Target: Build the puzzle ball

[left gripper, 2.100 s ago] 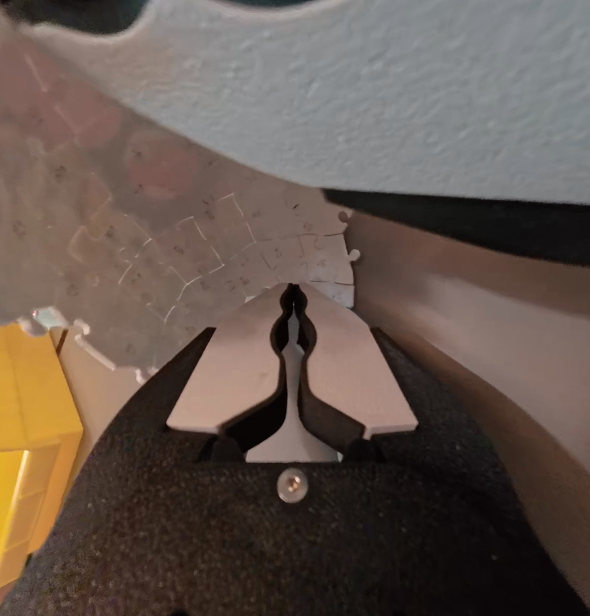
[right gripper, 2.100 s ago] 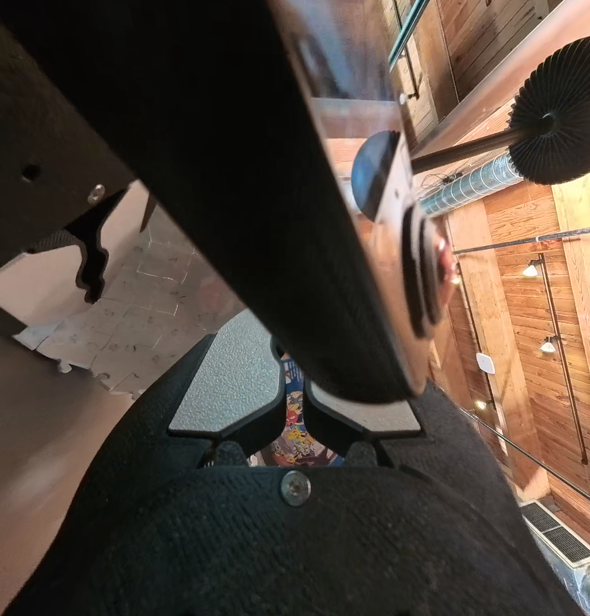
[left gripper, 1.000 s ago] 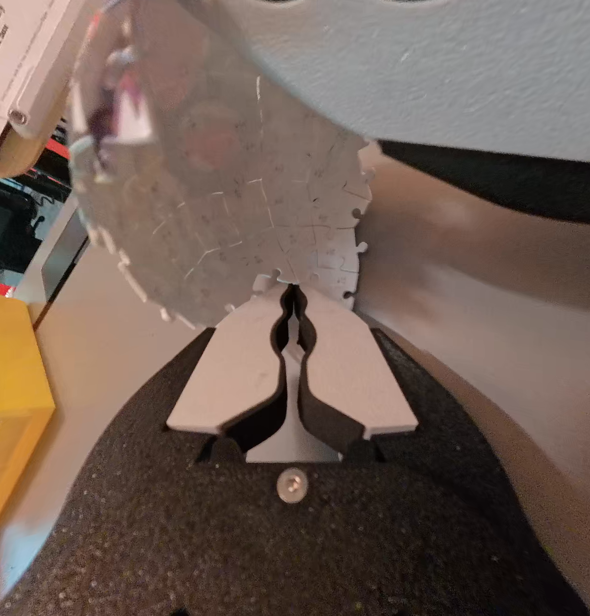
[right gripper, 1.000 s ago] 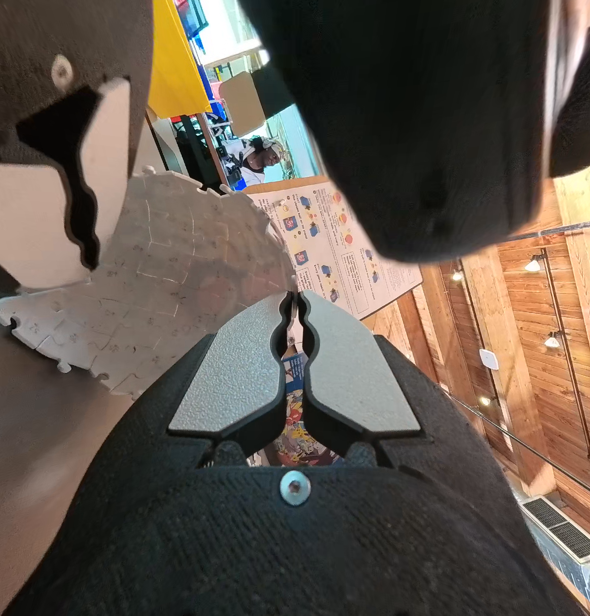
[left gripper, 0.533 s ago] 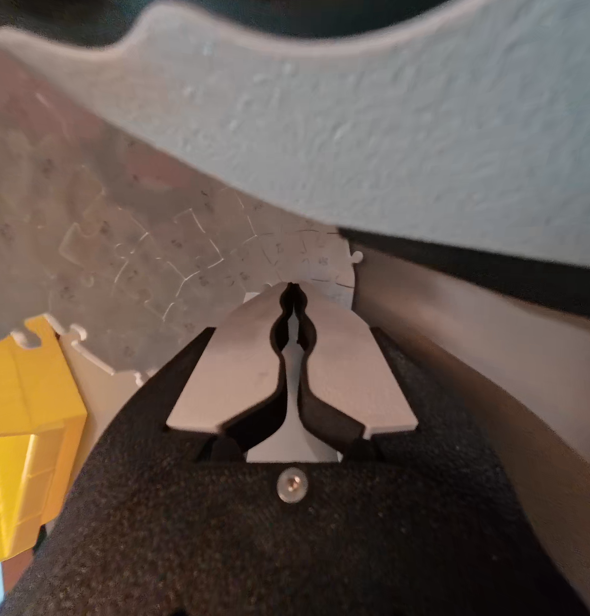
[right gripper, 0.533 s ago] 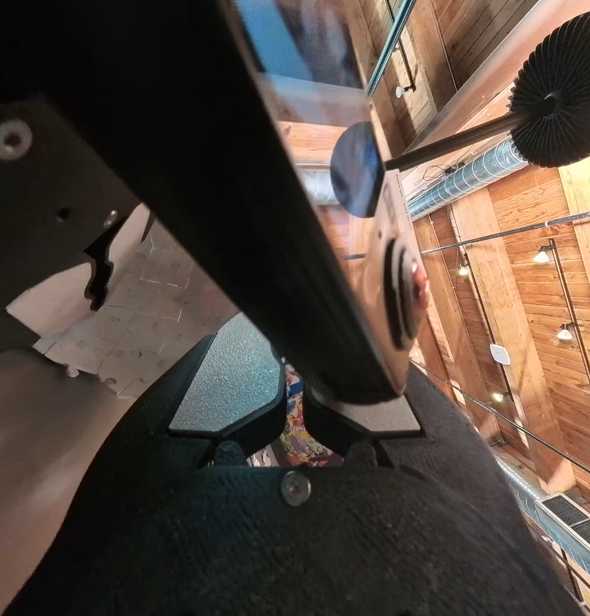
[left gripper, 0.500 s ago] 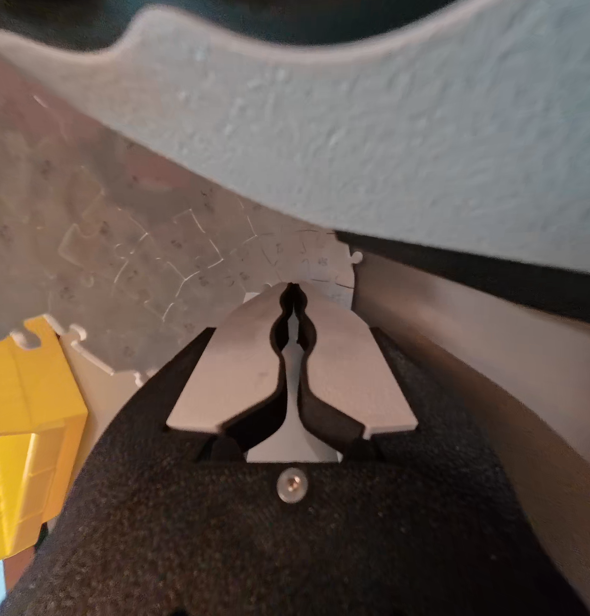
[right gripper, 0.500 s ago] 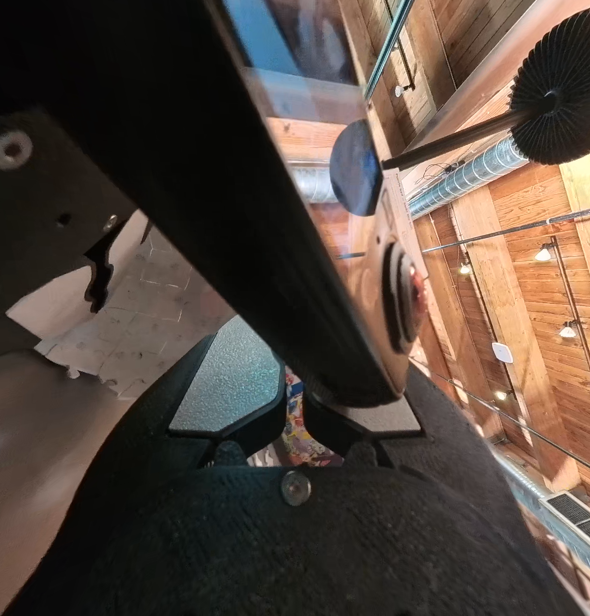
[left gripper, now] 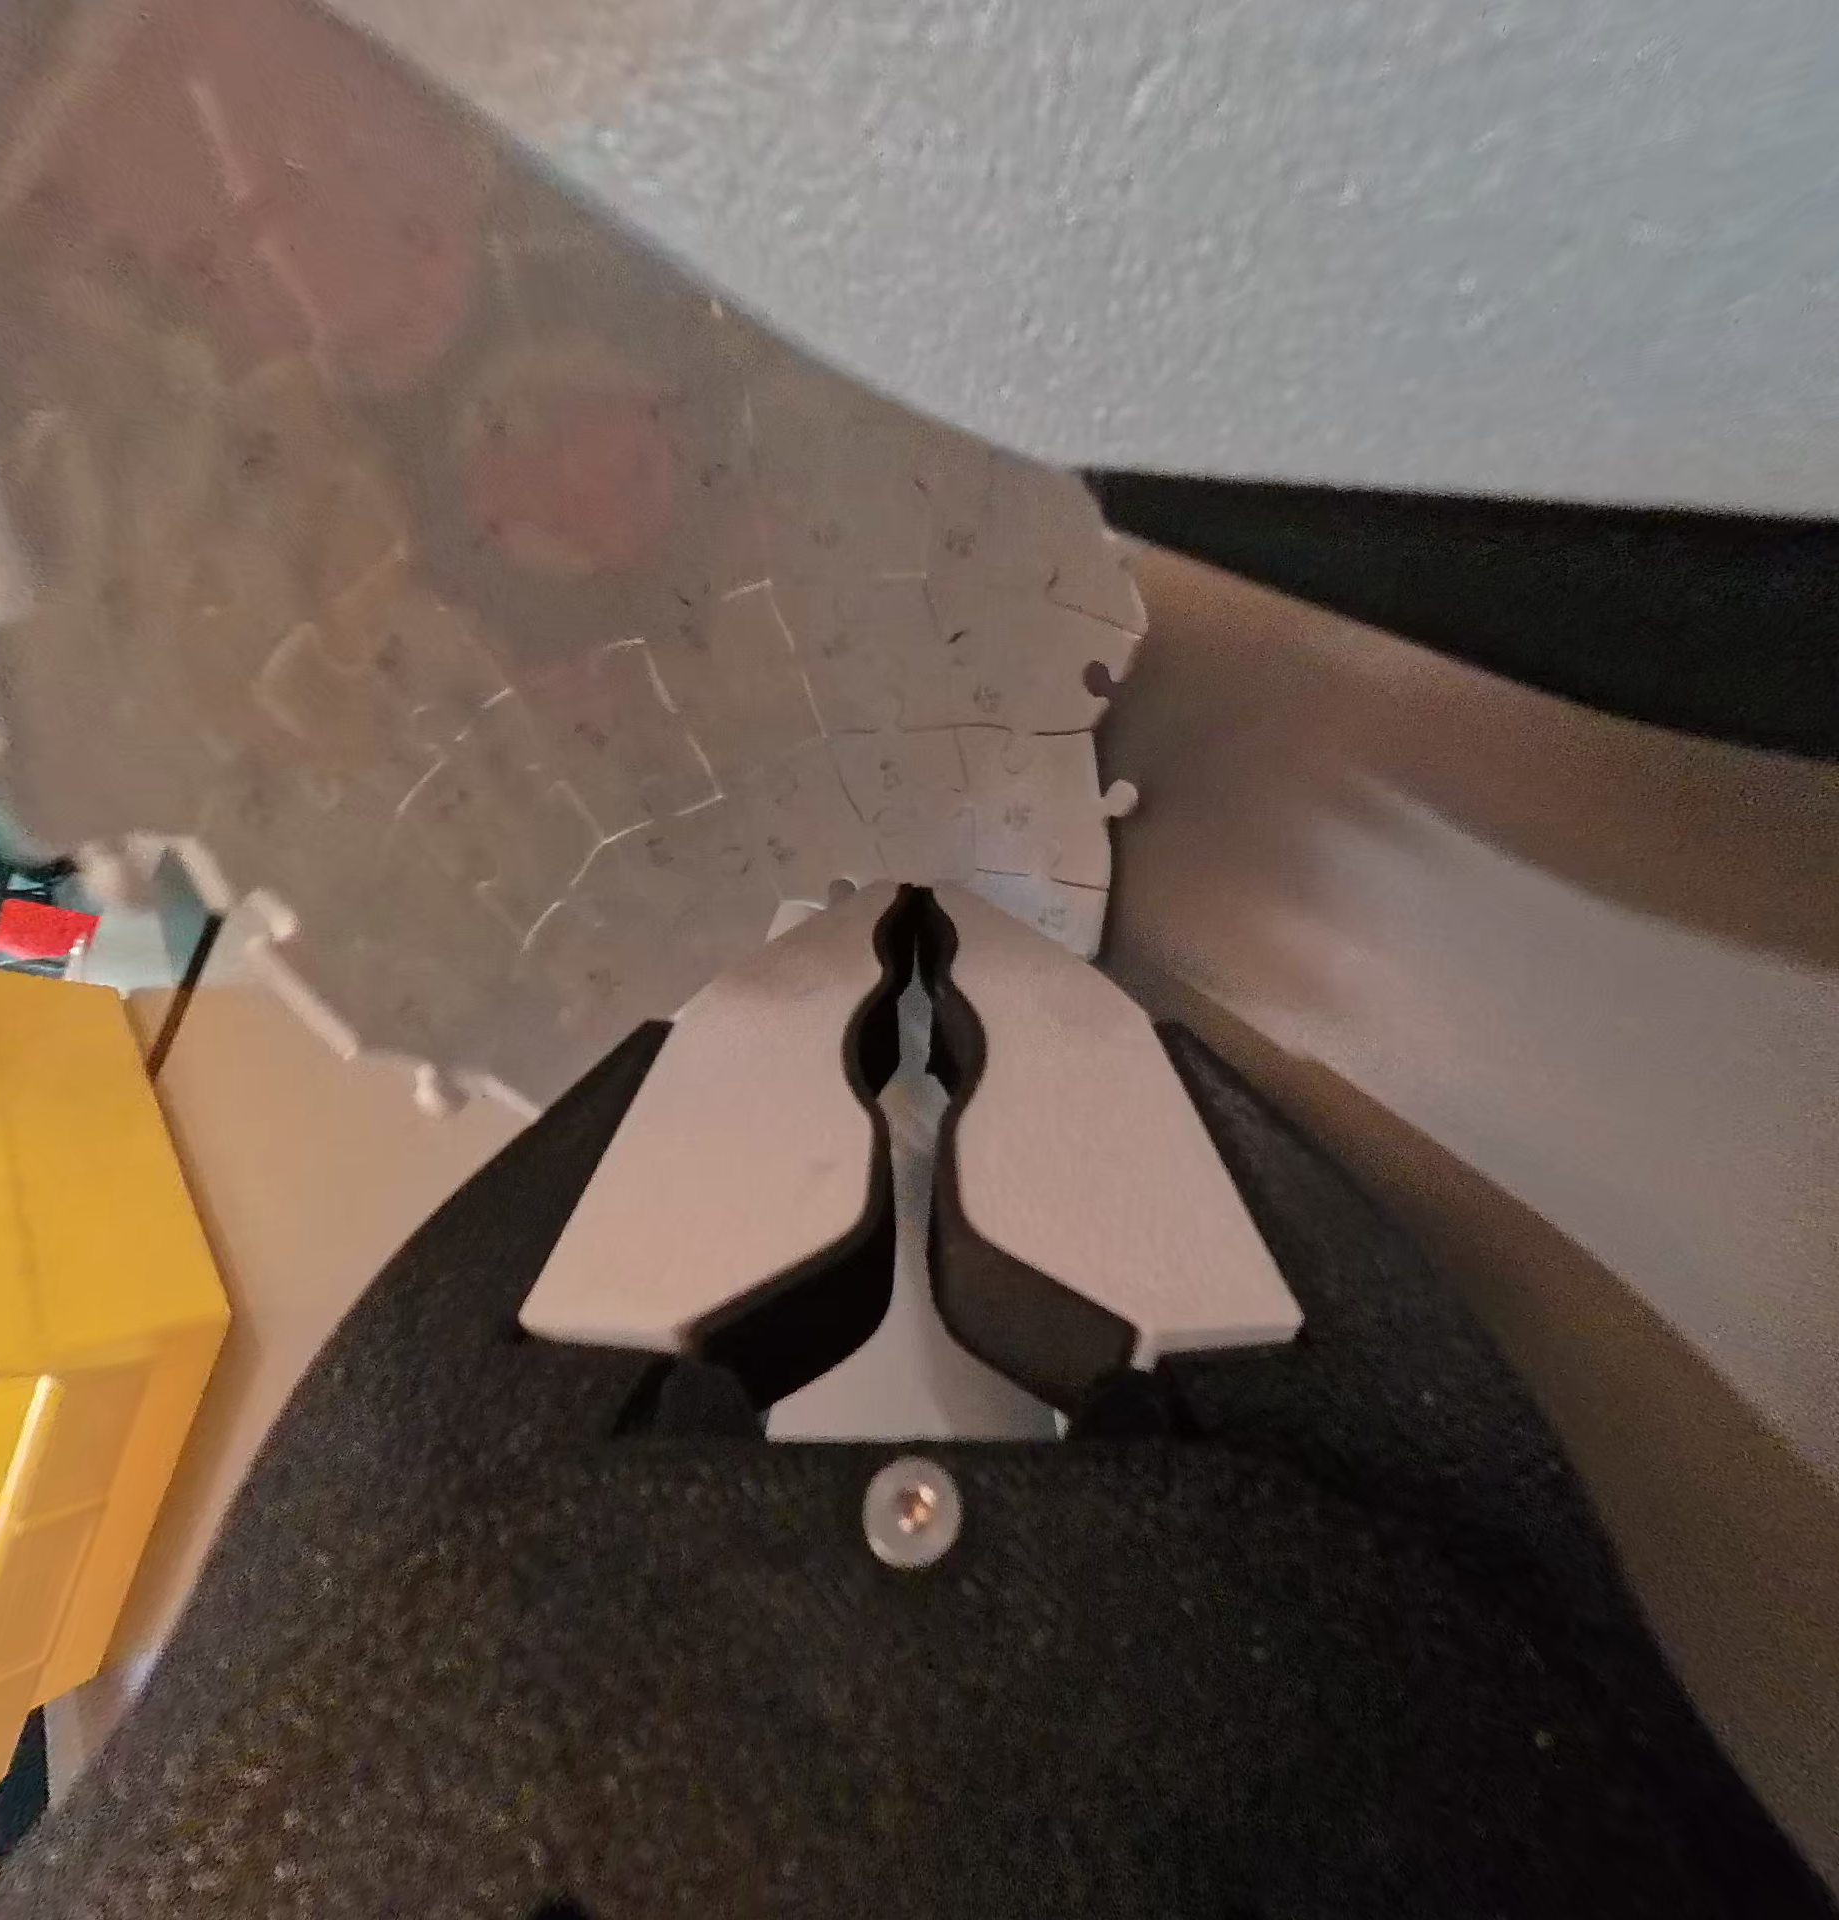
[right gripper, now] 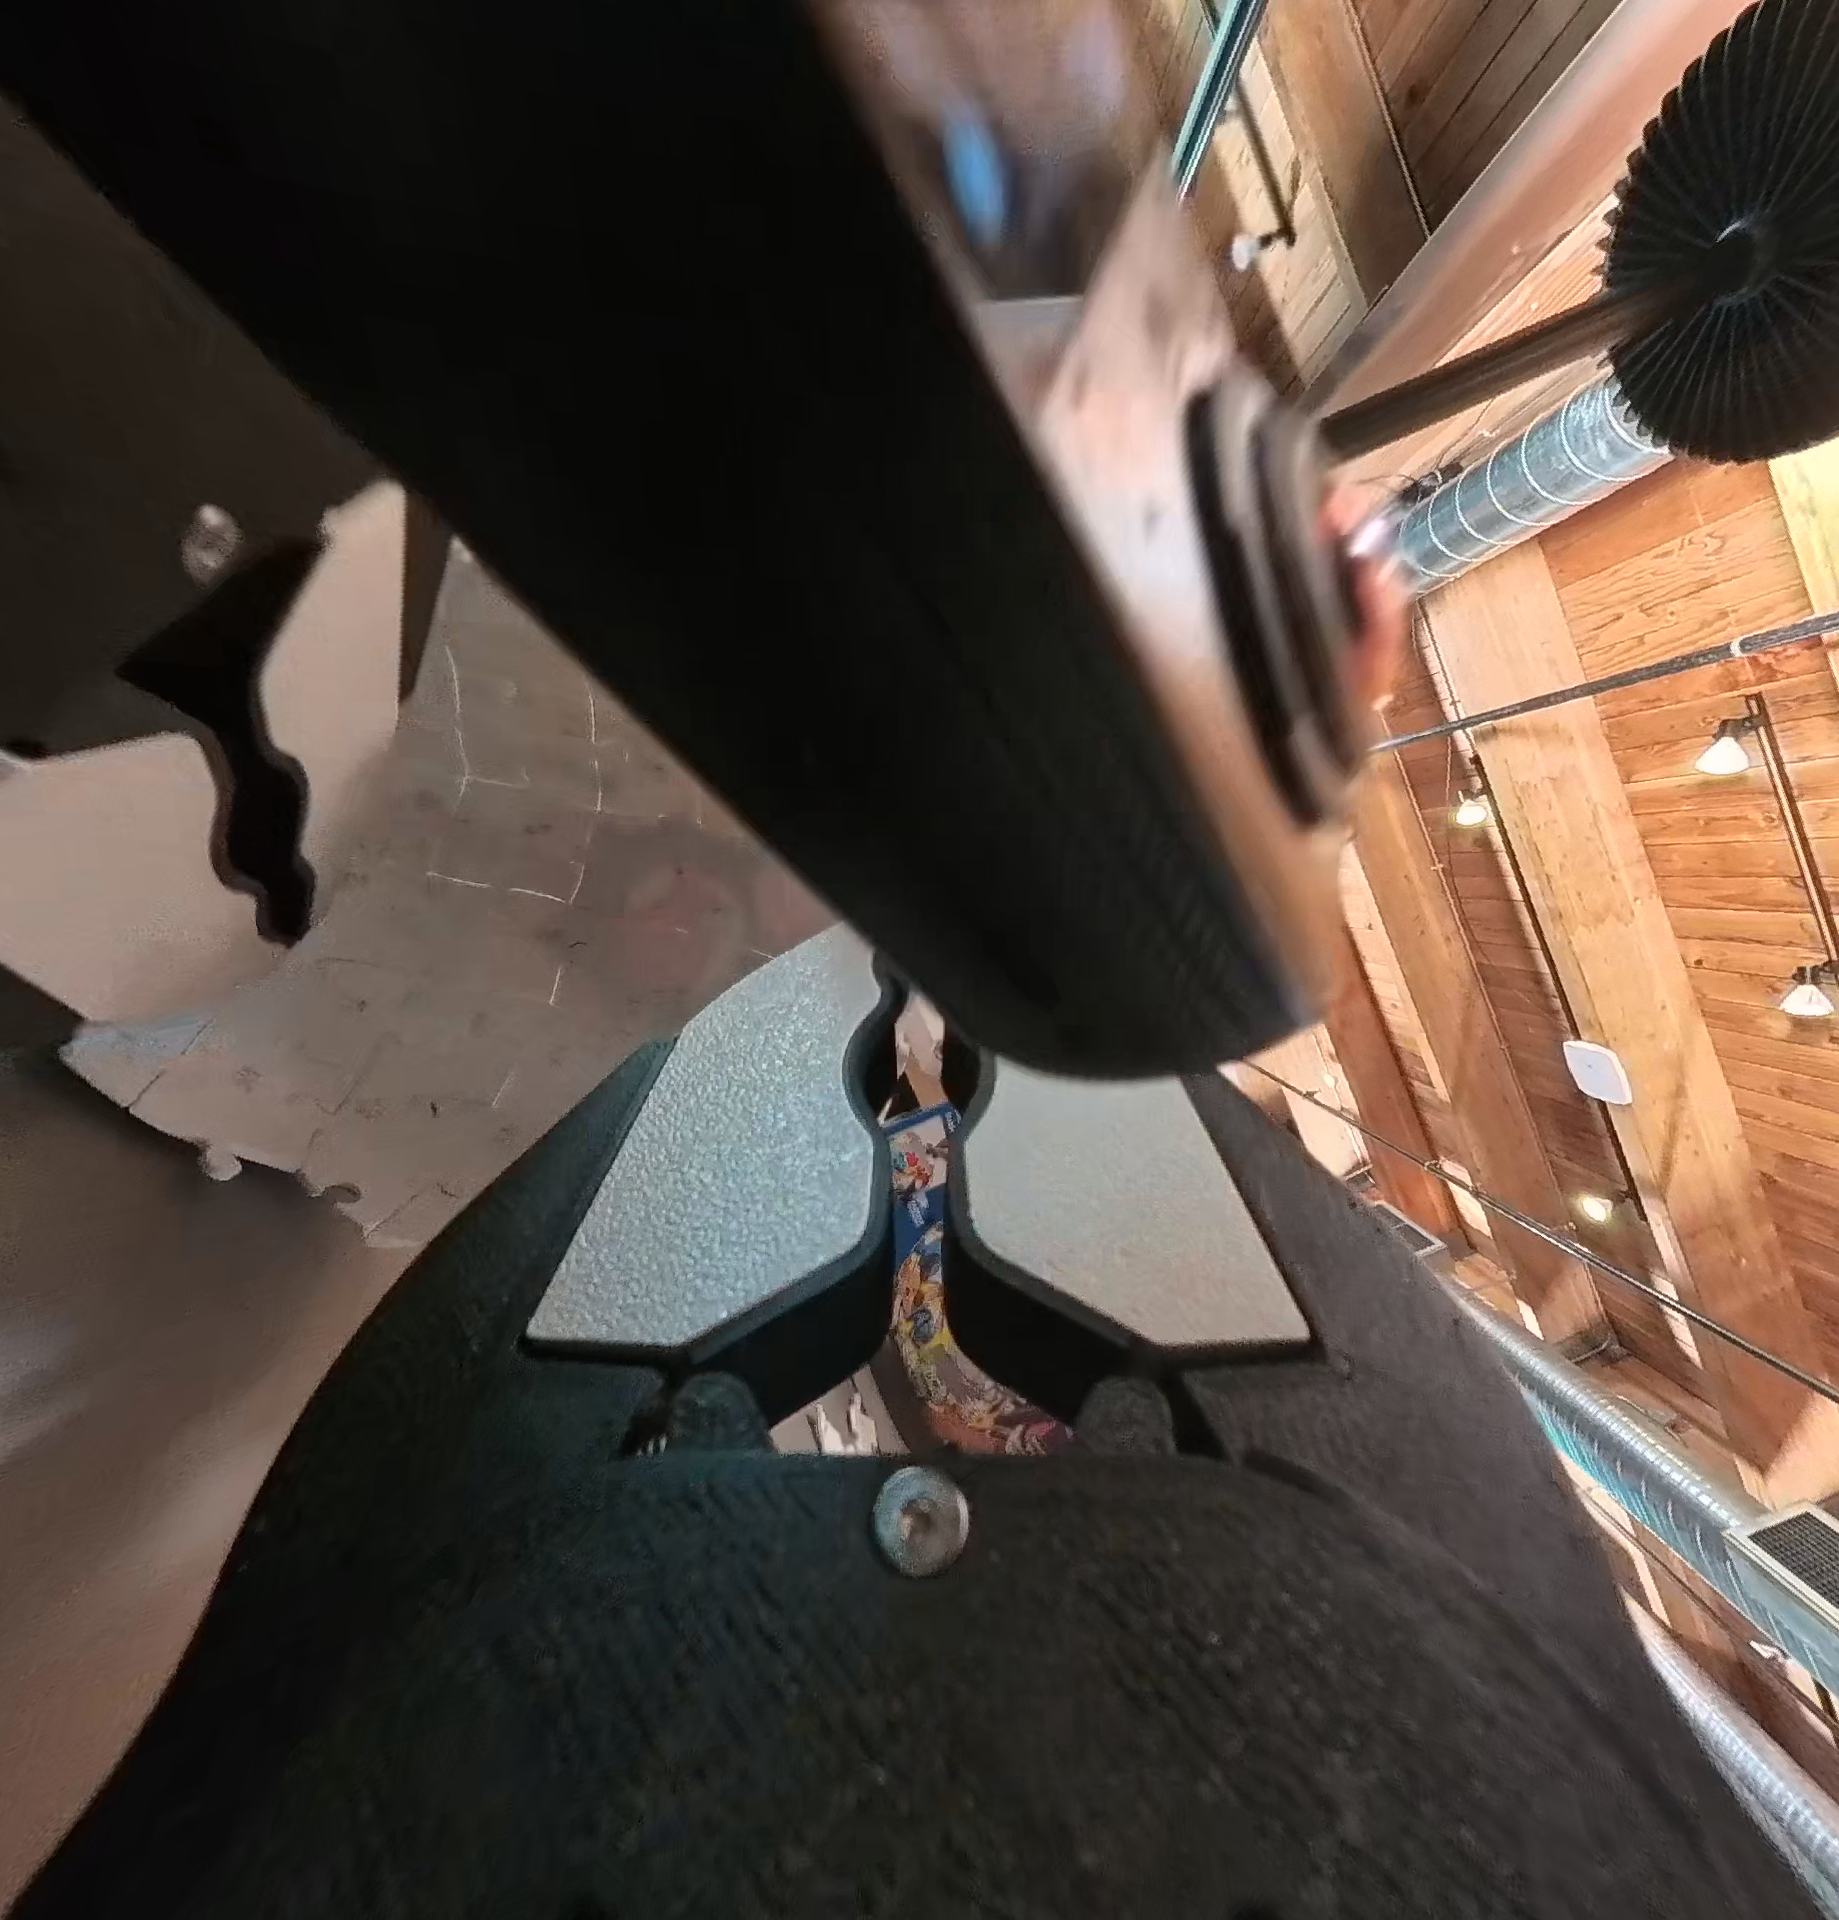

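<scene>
The left gripper (left gripper: 913, 920) pinches the near edge of the puzzle ball shell (left gripper: 603, 665), a curved grey sheet of interlocked pieces spreading up and to the left, above a yellow box (left gripper: 53, 1299) at the left.

The right gripper (right gripper: 920, 1029) looks clenched too, though its tips are hidden behind the other tool's black body, so its hold cannot be confirmed.

The shell seems light, thin and apt to pop apart; gripping across a seam near the rim suits it best.

Small printed marks dot the pieces' backs.
</scene>
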Available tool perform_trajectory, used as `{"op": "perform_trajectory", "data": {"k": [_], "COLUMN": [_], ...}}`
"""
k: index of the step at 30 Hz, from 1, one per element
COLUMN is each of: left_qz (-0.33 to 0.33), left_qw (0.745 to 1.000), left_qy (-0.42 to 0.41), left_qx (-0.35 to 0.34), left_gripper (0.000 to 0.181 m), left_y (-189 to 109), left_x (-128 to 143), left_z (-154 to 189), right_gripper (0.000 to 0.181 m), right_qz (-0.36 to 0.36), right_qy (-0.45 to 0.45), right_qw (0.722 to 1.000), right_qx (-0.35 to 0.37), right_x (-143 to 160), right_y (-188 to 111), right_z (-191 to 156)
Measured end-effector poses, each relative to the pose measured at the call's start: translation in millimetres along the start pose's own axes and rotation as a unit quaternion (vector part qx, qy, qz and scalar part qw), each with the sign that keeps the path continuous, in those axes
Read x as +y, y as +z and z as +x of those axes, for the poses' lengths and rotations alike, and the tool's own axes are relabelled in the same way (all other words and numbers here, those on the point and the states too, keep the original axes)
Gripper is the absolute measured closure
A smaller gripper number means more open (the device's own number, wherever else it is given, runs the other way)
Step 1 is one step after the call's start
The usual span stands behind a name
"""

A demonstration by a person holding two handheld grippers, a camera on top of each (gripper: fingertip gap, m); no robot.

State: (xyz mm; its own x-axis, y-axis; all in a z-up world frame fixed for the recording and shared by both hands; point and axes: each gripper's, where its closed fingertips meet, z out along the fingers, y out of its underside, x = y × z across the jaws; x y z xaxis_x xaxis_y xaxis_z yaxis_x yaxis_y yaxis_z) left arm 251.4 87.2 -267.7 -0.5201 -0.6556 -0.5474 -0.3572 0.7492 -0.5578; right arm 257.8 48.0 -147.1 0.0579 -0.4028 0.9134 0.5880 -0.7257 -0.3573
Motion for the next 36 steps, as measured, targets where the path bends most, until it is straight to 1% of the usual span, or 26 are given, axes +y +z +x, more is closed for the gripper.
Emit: {"op": "perform_trajectory", "data": {"k": [1, 7, 10, 13, 14, 16, 18, 20, 22, 24, 27, 28, 31, 32, 34, 36], "left_qz": [0.015, 0.103, 0.161, 0.195, 0.197, 0.181, 0.17, 0.177, 0.184, 0.167, 0.14, 0.134, 0.111, 0.112, 0.11, 0.112], "left_qw": [1.0, 0.993, 0.982, 0.97, 0.969, 0.971, 0.973, 0.976, 0.979, 0.983, 0.987, 0.988, 0.99, 0.99, 0.991, 0.992], "left_qy": [-0.004, -0.01, -0.056, -0.106, -0.119, -0.14, -0.146, -0.124, -0.087, -0.047, 0.004, 0.017, 0.049, 0.053, 0.063, 0.059], "left_qx": [-0.008, -0.052, -0.083, -0.095, -0.092, -0.068, -0.048, -0.03, 0.011, 0.06, 0.077, 0.075, 0.077, 0.061, 0.038, -0.002], "left_gripper": [0.181, 0.181, 0.181, 0.18, 0.171, 0.161, 0.149, 0.143, 0.143, 0.139, 0.134, 0.135, 0.146, 0.15, 0.153, 0.165], "left_y": [-4, -33, -53, -64, -64, -56, -49, -49, -50, -47, -39, -36, -27, -25, -22, -19], "left_x": [-3, -17, -28, -32, -30, -24, -22, -28, -38, -40, -40, -40, -39, -40, -41, -42], "left_z": [-1, -18, -41, -66, -72, -77, -80, -83, -80, -75, -77, -78, -72, -72, -70, -73], "right_gripper": [0.179, 0.178, 0.178, 0.178, 0.178, 0.178, 0.178, 0.178, 0.178, 0.178, 0.178, 0.178, 0.178, 0.178, 0.178, 0.178], "right_qz": [-0.001, -0.003, -0.005, -0.006, -0.007, -0.008, -0.007, -0.008, -0.009, -0.011, -0.014, -0.015, -0.019, -0.02, -0.021, -0.023], "right_qy": [0.001, -0.003, -0.005, -0.008, -0.008, -0.006, -0.006, -0.01, -0.009, -0.006, -0.006, -0.006, -0.008, -0.009, -0.009, -0.007], "right_qw": [1.0, 1.0, 1.0, 1.0, 1.0, 1.0, 1.0, 1.0, 1.0, 1.0, 1.0, 1.0, 1.0, 1.0, 1.0, 1.0], "right_qx": [0.0, 0.0, -0.001, -0.003, -0.004, -0.006, -0.008, -0.009, -0.01, -0.012, -0.012, -0.012, -0.013, -0.012, -0.013, -0.013], "right_x": [1, 3, 4, 4, 5, 5, 5, 5, 6, 7, 8, 9, 11, 11, 11, 12], "right_y": [0, 2, 3, 5, 5, 6, 6, 6, 6, 6, 7, 7, 8, 8, 8, 9], "right_z": [0, 0, 0, -1, -1, -1, -1, -1, -1, -1, -1, -1, -1, -1, -1, -1]}}
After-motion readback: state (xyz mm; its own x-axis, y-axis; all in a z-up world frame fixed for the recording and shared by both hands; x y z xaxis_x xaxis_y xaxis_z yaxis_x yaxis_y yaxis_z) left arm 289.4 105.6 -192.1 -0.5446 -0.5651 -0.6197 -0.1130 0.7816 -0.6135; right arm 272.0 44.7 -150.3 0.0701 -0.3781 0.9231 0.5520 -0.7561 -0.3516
